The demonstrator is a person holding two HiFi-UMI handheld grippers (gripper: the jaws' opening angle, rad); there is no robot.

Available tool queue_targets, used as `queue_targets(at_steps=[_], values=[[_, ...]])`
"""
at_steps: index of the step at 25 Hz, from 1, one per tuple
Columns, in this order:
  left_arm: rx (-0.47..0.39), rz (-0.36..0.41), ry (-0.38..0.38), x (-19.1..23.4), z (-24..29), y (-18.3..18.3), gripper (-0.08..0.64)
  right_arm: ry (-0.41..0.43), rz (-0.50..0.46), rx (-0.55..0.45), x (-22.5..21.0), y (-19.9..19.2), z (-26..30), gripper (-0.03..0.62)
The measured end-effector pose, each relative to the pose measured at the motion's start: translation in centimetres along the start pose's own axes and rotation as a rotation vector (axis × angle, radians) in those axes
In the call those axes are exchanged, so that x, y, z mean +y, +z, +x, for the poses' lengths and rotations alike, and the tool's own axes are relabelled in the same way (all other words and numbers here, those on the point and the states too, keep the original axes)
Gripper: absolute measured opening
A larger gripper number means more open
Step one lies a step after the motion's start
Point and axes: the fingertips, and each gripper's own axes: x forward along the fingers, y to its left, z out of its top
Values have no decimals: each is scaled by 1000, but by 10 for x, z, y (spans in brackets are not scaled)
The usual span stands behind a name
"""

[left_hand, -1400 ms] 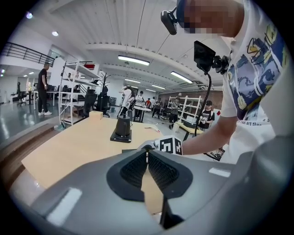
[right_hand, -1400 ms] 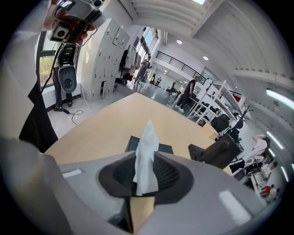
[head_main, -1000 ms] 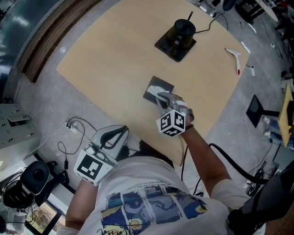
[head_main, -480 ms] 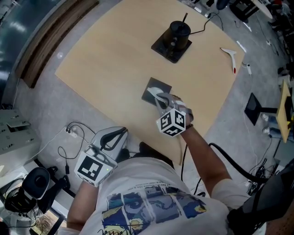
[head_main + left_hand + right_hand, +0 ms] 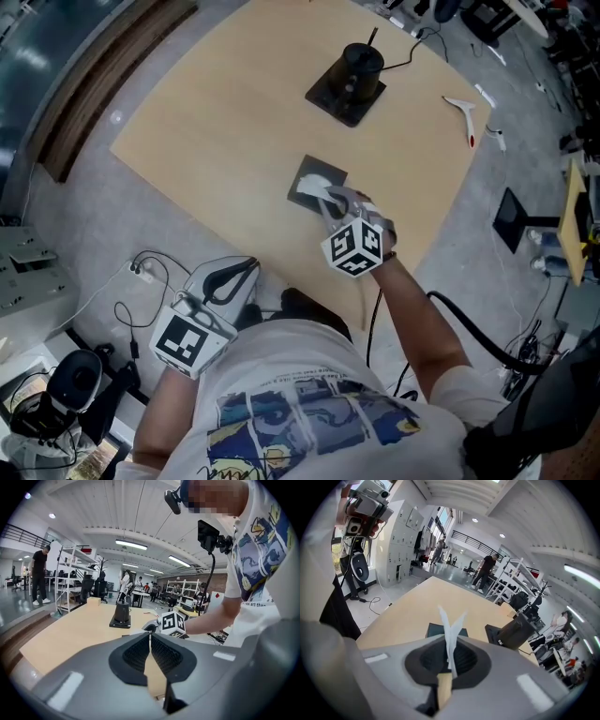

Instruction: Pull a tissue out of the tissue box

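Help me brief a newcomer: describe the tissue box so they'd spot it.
On the light wooden table, look just ahead of the right gripper. The tissue box is the flat dark square there; unlike the taller black stand beyond, a white tissue rises from it.

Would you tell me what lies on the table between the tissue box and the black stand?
Nothing: in the head view, only bare table separates the tissue box from the black stand.
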Motion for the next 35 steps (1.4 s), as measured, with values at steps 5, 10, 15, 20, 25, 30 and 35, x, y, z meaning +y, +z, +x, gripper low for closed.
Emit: queue_targets(at_steps=[5,10,15,20,25,30,35], values=[[-19,10,-14,1,-4,-1,15,-16,15,4,-8,4,-6,3],[-13,7,-27,1,-9,1,15,-31,29,9,-13,8,-14,3],[-32,17,-38,3,-16,0,15,-51,35,12,-15,14,-21,3],[-37,32,-52,6,-25,-2,15,-79,40,12,-16,23,-30,3],[-40,33,-65,6,-35,-3,15,-106,52,7,-16,34,-42,3],[-59,57,-82,2,-44,-8,15,-140,66,1,-13,44,-61,3],[-69,74,-107,2,-50,-9,15,-174,85,-12,-13,61,-81,3]])
